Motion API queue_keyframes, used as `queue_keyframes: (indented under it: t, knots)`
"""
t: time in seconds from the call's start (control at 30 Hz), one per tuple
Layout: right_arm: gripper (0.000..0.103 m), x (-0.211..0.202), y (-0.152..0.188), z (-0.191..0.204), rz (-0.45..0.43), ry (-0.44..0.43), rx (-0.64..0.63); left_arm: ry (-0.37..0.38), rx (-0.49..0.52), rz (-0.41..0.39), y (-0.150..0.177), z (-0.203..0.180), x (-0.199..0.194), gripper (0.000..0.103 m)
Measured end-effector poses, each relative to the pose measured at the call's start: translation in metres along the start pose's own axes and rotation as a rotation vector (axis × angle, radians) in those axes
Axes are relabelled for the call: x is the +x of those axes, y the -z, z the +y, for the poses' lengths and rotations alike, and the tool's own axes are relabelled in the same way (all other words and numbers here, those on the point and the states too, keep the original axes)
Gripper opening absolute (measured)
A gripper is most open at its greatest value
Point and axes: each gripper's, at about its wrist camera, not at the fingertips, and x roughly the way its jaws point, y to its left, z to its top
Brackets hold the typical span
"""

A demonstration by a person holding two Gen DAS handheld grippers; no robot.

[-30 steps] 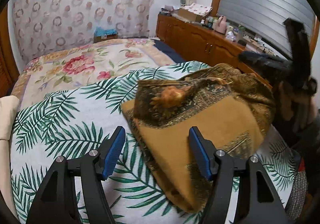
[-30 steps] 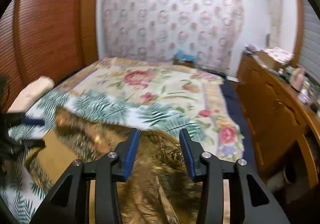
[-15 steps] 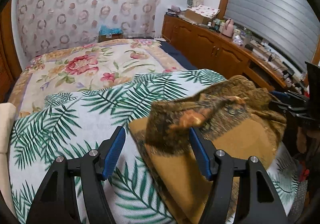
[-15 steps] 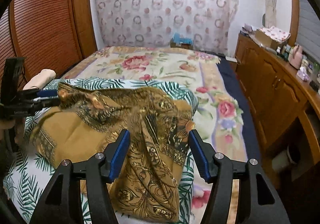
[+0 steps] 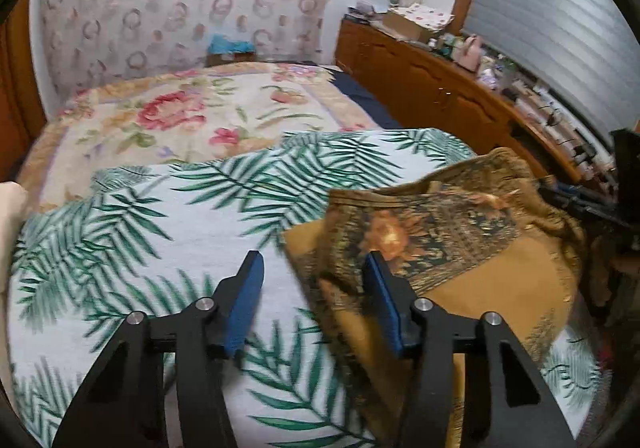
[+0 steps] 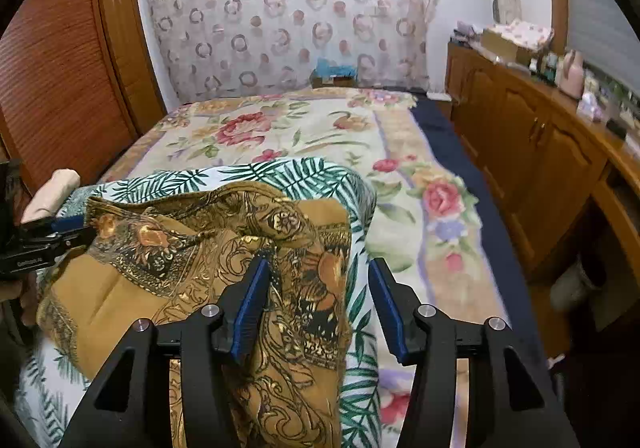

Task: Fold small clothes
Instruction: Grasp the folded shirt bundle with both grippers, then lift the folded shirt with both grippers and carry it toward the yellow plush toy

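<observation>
The garment (image 6: 168, 280), a mustard-brown piece with a dark gold print, is lying on the palm-leaf sheet (image 5: 120, 232) spread over the near end of the bed (image 6: 304, 128). It is sitting toward the sheet's right-hand edge, as the right wrist view shows.

Left gripper (image 5: 312, 300): its jaws are standing spread, holding nothing. The garment's near-left edge is lying between and under the fingers, with the printed flap just beyond the right-hand finger. No pinch is being made.

Right gripper (image 6: 320, 304): its jaws are likewise standing spread, empty. The left-hand finger is resting against or just above the printed fabric; contact cannot be confirmed. The right-hand finger is hanging over the sheet's edge.

Progress, as a judgement: a printed layer is already lying over the plain mustard panel, so at least one fold appears to be in place. The result is not tidy; the top layer is bunching and rippling along the far side, and the outline is irregular, not a clean rectangle. Remaining work is likely smoothing the bunched layer, taking fresh hold of an edge, and making one or more further folds to reduce the piece to a compact shape.

A cream bundle (image 6: 52, 192) is lying at the bed's left side, well apart from the garment.
</observation>
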Motion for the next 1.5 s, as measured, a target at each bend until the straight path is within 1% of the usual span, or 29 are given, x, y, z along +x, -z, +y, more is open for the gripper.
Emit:
queue_keyframes:
  t: [0.07, 0.1, 0.2, 0.3, 0.33, 0.37, 0.4, 0.47, 0.53, 0.57, 0.6, 0.73, 0.9, 1.03, 1.1, 1.17, 1.23, 1.3, 1.33, 1.4, 1.5]
  knots:
    - [0.056, 0.001, -0.001, -0.001, 0.023, -0.007, 0.001, 0.018, -0.005, 0.011, -0.001, -0.002, 0.004, 0.049]
    - [0.056, 0.011, -0.007, -0.001, 0.031, -0.007, -0.001, 0.026, -0.012, 0.016, -0.002, -0.002, 0.005, 0.049]
    - [0.059, 0.018, -0.013, -0.003, 0.054, -0.003, -0.008, 0.079, -0.063, 0.042, -0.002, 0.001, 0.010, 0.049]
    - [0.060, 0.023, -0.018, -0.004, 0.055, -0.006, 0.012, 0.095, -0.085, 0.045, -0.001, 0.001, 0.013, 0.049]
    - [0.060, 0.023, -0.018, -0.005, 0.056, -0.010, 0.018, 0.095, -0.086, 0.046, -0.001, 0.001, 0.013, 0.046]
    - [0.060, 0.026, -0.019, -0.005, 0.056, -0.011, 0.020, 0.099, -0.089, 0.048, -0.001, 0.000, 0.013, 0.039]
    - [0.060, 0.025, -0.020, -0.005, 0.053, -0.014, 0.022, 0.105, -0.093, 0.052, -0.001, -0.001, 0.014, 0.037]
    - [0.060, 0.025, -0.020, -0.005, 0.047, -0.025, 0.028, 0.125, -0.086, 0.058, -0.002, -0.002, 0.015, 0.022]
    - [0.060, 0.025, -0.018, -0.005, 0.037, -0.043, 0.030, 0.133, -0.079, 0.055, -0.001, -0.003, 0.014, 0.017]
    - [0.064, 0.024, -0.017, -0.005, 0.034, -0.055, 0.030, 0.135, -0.070, 0.049, -0.001, -0.005, 0.012, 0.014]
    - [0.065, 0.026, -0.015, -0.005, 0.032, -0.065, 0.028, 0.134, -0.063, 0.042, -0.001, -0.007, 0.010, 0.014]
    - [0.066, 0.034, -0.010, -0.005, 0.055, -0.073, 0.022, 0.139, -0.071, 0.031, -0.001, -0.005, 0.006, 0.013]
    - [0.066, 0.047, -0.010, -0.010, 0.105, -0.132, 0.048, 0.148, -0.098, 0.049, 0.000, 0.001, 0.012, 0.013]
    - [0.067, 0.047, -0.012, -0.014, 0.106, -0.145, 0.042, 0.154, -0.090, 0.056, -0.001, 0.000, 0.013, 0.013]
    - [0.067, 0.047, -0.012, -0.014, 0.105, -0.150, 0.036, 0.153, -0.063, 0.058, -0.001, -0.003, 0.012, 0.013]
    - [0.067, 0.047, -0.010, -0.011, 0.103, -0.149, 0.013, 0.149, -0.040, 0.054, 0.000, -0.006, 0.010, 0.011]
    - [0.067, 0.047, -0.009, -0.007, 0.104, -0.162, 0.008, 0.166, -0.050, 0.037, -0.001, -0.007, 0.005, 0.010]
    - [0.048, 0.047, -0.008, -0.008, 0.110, -0.195, 0.013, 0.183, -0.058, 0.012, -0.002, -0.007, -0.003, 0.010]
    - [0.043, 0.047, -0.008, -0.008, 0.116, -0.214, 0.018, 0.192, -0.058, -0.009, -0.003, -0.010, -0.010, 0.009]
    - [0.027, 0.044, -0.007, -0.005, 0.112, -0.215, -0.006, 0.205, -0.052, -0.031, -0.006, -0.012, -0.020, 0.009]
    - [0.020, 0.031, -0.009, 0.003, 0.070, -0.194, -0.038, 0.226, -0.025, -0.067, -0.007, -0.022, -0.039, 0.009]
